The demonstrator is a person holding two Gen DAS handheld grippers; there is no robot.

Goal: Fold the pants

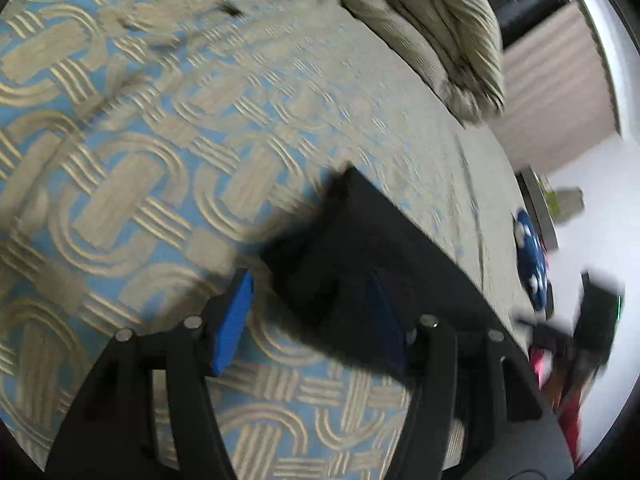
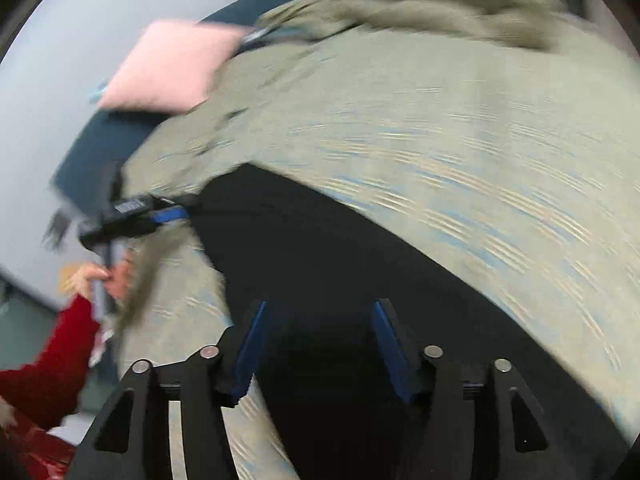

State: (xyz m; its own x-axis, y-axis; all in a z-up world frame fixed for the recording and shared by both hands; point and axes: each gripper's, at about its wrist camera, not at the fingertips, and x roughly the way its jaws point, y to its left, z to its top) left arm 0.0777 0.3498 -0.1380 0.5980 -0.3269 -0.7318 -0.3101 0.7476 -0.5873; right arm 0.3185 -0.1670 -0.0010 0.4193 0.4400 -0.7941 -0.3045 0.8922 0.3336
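Note:
The black pants (image 1: 360, 248) lie on a bed with a blue and beige patterned cover (image 1: 140, 140). In the left wrist view my left gripper (image 1: 312, 300) is open, its blue pads on either side of a corner of the pants. In the right wrist view the pants (image 2: 320, 248) stretch as a dark band across the bed, and my right gripper (image 2: 320, 328) is open over them, with the cloth between the pads. The left gripper (image 2: 132, 216) shows at the left end of the pants there. Both views are blurred by motion.
A bunched beige quilt (image 1: 432, 28) lies at the far end of the bed. A pink pillow (image 2: 168, 64) sits at the bed's far left edge. A blue round object (image 1: 530, 256) lies at the bed's right edge. My red sleeve (image 2: 48, 364) shows at the lower left.

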